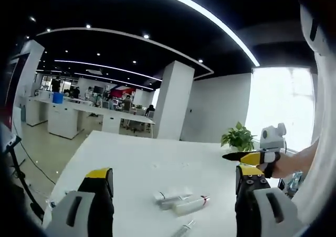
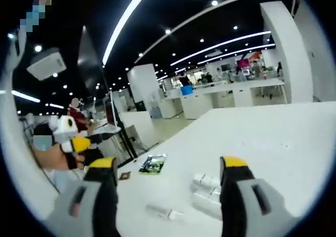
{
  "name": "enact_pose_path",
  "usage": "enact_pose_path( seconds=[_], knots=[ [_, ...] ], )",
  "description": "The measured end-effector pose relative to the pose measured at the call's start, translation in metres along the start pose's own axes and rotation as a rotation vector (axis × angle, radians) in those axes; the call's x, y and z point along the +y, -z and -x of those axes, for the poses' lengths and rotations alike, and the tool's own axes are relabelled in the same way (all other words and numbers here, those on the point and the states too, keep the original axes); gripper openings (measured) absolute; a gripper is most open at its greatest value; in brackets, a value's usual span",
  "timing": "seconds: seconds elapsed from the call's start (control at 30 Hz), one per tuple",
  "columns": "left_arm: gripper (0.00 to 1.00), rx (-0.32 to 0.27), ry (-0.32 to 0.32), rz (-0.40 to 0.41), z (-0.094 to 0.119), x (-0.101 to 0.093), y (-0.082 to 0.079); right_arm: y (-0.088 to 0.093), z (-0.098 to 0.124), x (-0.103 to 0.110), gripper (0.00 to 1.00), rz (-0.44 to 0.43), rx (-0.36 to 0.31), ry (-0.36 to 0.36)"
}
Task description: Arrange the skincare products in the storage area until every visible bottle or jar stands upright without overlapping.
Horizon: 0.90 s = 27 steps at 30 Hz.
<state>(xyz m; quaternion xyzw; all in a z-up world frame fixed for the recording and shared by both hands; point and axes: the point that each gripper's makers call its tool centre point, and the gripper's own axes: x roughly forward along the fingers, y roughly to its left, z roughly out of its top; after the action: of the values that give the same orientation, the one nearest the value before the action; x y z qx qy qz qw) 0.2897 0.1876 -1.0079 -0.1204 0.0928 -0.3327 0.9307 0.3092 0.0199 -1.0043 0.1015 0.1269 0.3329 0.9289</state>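
Note:
Three white skincare containers lie on their sides on the white table (image 1: 131, 158). In the left gripper view a capped bottle (image 1: 167, 197) lies beside a longer white tube (image 1: 190, 204), and a slim one (image 1: 184, 228) rests nearer the camera. My left gripper (image 1: 173, 171) hovers above them, open and holding nothing. The right gripper (image 1: 252, 157) comes in from the right in a hand, off to the side of the products. In the right gripper view two bottles (image 2: 206, 182) (image 2: 207, 201) and a slim tube (image 2: 163, 212) lie below my open right gripper (image 2: 168, 162).
A potted plant (image 1: 239, 138) stands at the table's far edge. A green leaflet (image 2: 153, 163) and a small dark card (image 2: 125, 175) lie near the table's edge. The left gripper (image 2: 79, 142) shows at the left. Office desks, pillars and people fill the background.

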Motion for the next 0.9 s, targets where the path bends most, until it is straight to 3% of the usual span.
enact_pose_path(
  seconds=[0.3,0.47,0.9],
  knots=[
    [1.00,-0.006,0.021,0.030,-0.009,-0.007,0.007,0.001,-0.014,0.013,0.81,0.029,0.039,-0.037],
    [1.00,0.016,0.031,0.019,-0.011,-0.005,0.011,-0.001,-0.015,0.010,0.82,0.022,0.035,-0.029],
    [1.00,0.036,-0.014,0.009,0.009,0.019,0.011,0.006,-0.030,0.000,0.82,0.003,0.069,-0.030]
  ],
)
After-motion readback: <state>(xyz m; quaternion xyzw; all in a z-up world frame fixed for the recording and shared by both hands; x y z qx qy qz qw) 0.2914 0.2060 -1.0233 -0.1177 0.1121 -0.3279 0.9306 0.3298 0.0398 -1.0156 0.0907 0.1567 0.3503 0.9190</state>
